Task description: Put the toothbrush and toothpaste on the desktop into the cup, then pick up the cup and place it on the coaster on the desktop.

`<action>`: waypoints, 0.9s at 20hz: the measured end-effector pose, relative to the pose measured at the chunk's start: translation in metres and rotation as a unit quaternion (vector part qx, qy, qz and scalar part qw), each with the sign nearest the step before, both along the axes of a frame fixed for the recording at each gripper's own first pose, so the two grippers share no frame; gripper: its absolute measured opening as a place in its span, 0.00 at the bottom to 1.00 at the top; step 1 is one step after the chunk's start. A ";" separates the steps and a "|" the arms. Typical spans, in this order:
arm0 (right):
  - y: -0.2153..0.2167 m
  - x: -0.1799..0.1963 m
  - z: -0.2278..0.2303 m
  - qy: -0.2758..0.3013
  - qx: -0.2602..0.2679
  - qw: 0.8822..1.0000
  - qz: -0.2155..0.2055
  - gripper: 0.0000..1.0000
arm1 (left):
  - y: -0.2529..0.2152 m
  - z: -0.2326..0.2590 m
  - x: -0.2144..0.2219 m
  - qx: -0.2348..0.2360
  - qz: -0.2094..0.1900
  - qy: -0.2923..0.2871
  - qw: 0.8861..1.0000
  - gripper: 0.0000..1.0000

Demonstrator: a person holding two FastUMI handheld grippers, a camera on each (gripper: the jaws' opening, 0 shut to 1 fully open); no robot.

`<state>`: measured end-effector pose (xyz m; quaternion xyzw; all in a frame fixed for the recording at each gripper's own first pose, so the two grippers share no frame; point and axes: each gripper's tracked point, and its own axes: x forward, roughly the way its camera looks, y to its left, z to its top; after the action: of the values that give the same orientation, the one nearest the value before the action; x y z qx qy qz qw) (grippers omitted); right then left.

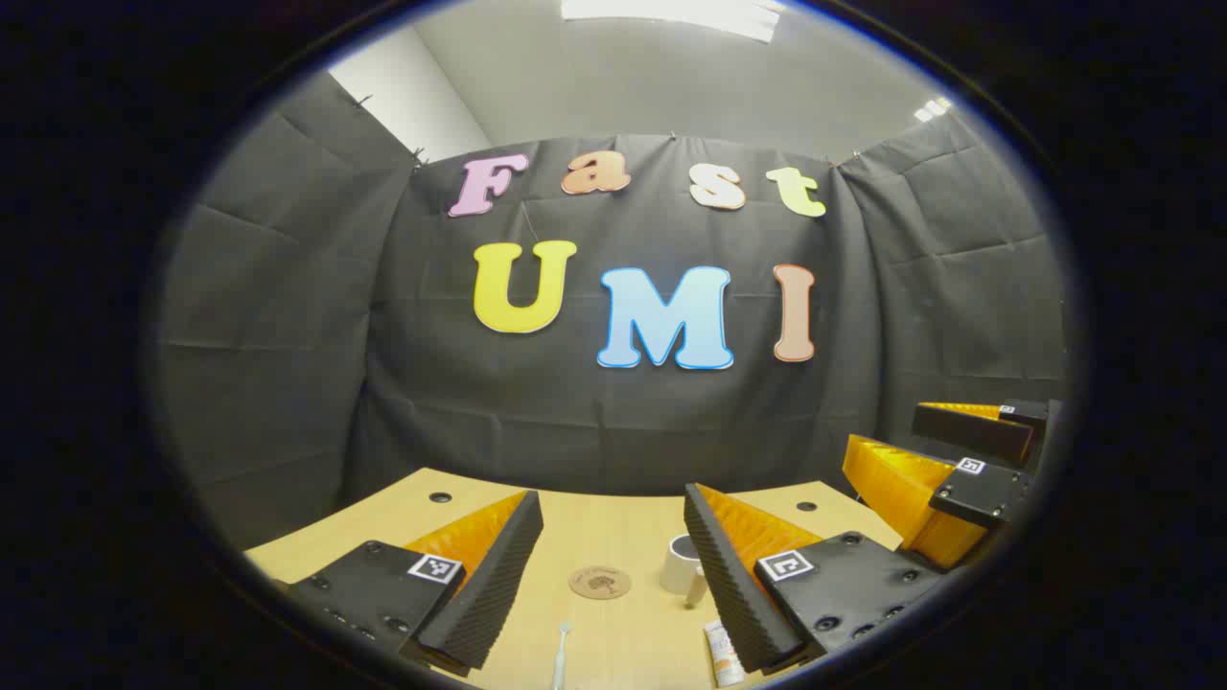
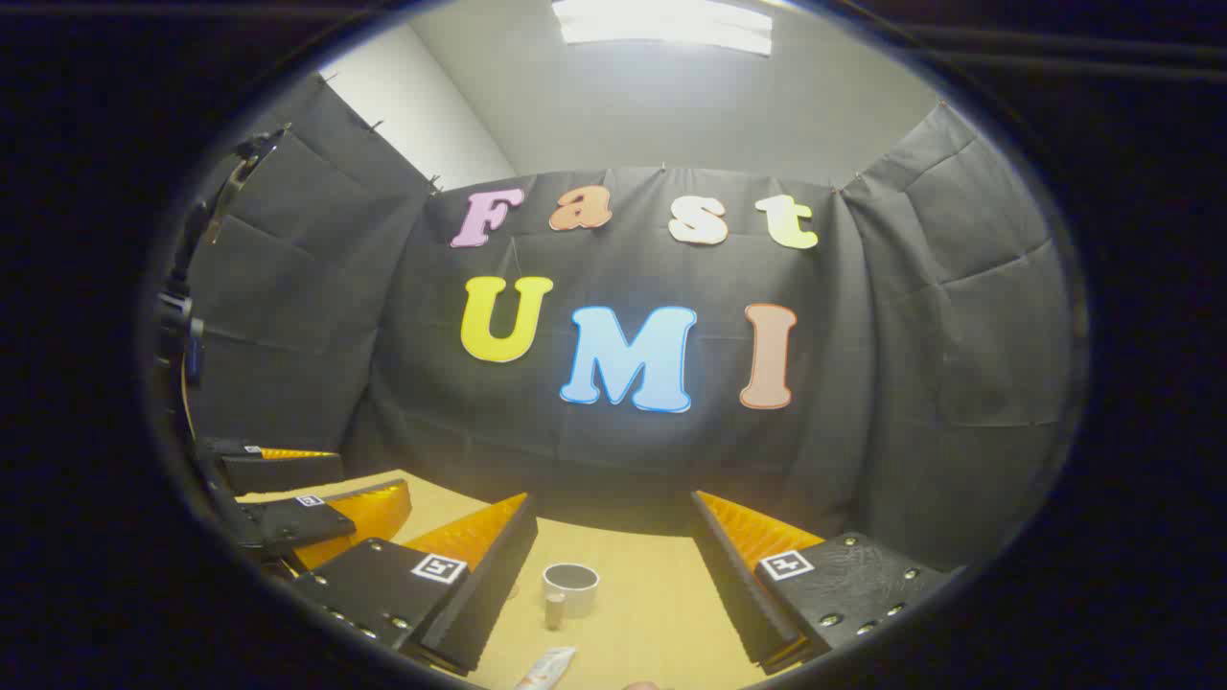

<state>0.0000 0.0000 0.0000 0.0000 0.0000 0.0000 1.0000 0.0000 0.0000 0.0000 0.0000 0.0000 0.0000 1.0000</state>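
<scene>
In the left gripper view a white cup point(image 1: 681, 563) stands on the wooden table point(image 1: 613, 522), with a round brown coaster point(image 1: 600, 582) just left of it. A white toothbrush point(image 1: 561, 656) lies near the bottom edge, and a toothpaste tube point(image 1: 724, 654) lies beside the right finger. My left gripper point(image 1: 611, 517) is open above them, holding nothing. In the right gripper view the cup point(image 2: 571, 587) sits ahead between the fingers and the toothpaste tube point(image 2: 546, 668) lies at the bottom edge. My right gripper point(image 2: 613, 522) is open and holds nothing.
The right gripper point(image 1: 944, 479) appears at the right of the left gripper view. The left gripper point(image 2: 307, 503) appears at the left of the right gripper view. Two small dark holes point(image 1: 440, 498) mark the table's far side. Black cloth walls close in behind the table.
</scene>
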 end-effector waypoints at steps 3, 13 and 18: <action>0.007 0.003 0.000 0.010 0.001 1.000 0.010 0.95 | 0.008 0.004 -0.004 0.002 0.006 -0.002 1.000 0.94; -0.001 0.008 -0.011 0.031 -0.004 1.000 -0.005 0.95 | 0.014 -0.007 0.016 0.005 0.001 0.018 1.000 0.96; 0.006 0.015 -0.033 0.071 0.014 0.997 0.003 0.95 | 0.012 -0.017 0.034 0.009 -0.008 0.035 0.999 0.96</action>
<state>0.0151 0.0060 -0.0326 0.0142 0.0712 0.0030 0.9974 0.0344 0.0123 -0.0172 0.0088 0.0352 -0.0078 0.9993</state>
